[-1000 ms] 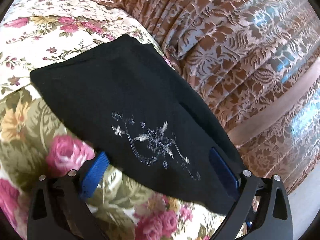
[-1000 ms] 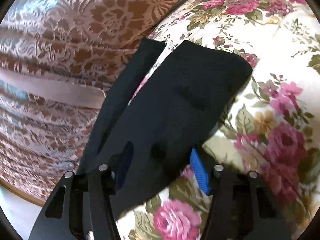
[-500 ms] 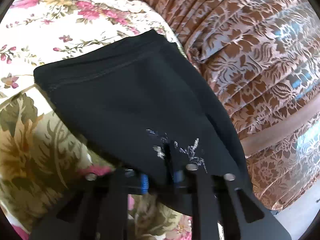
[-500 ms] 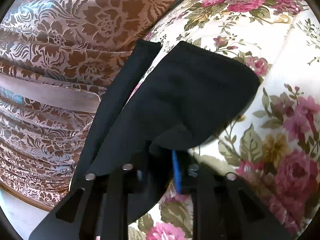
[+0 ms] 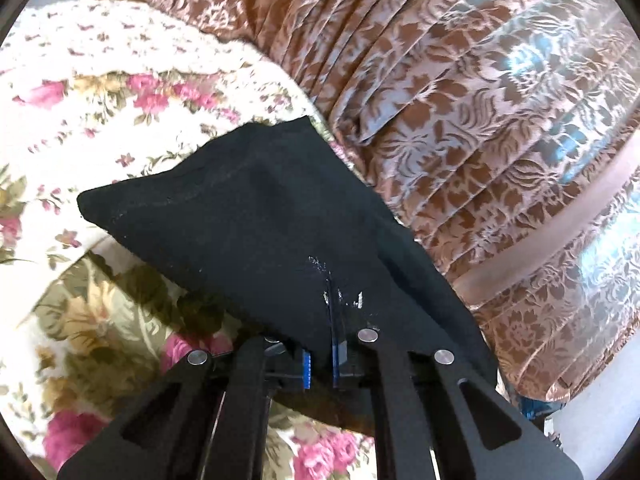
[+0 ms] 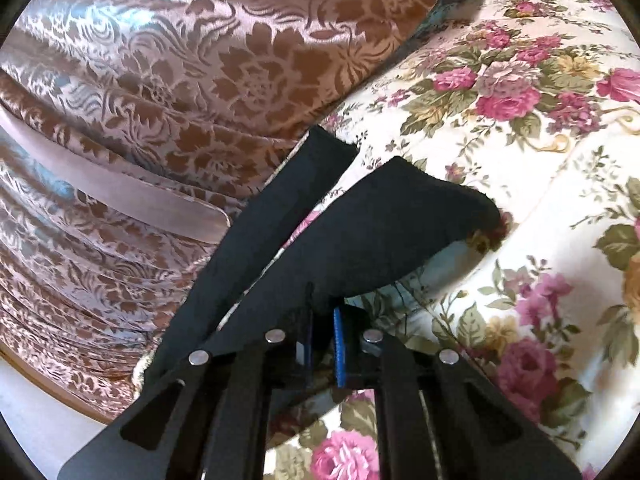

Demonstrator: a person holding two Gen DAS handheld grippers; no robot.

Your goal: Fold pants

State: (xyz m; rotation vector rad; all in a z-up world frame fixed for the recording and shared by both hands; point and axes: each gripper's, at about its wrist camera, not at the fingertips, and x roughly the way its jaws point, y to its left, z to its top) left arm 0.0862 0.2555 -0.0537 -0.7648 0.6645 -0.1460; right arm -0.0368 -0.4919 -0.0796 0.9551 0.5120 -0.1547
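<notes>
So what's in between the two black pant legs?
In the right wrist view, a narrow strip of the flowery bedspread shows between the two legs of the black pants. The right gripper is pinching the nearer leg.

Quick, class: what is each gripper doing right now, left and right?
Left gripper: closed on the black pants, near the white print.
Right gripper: closed on a pants edge.
</notes>
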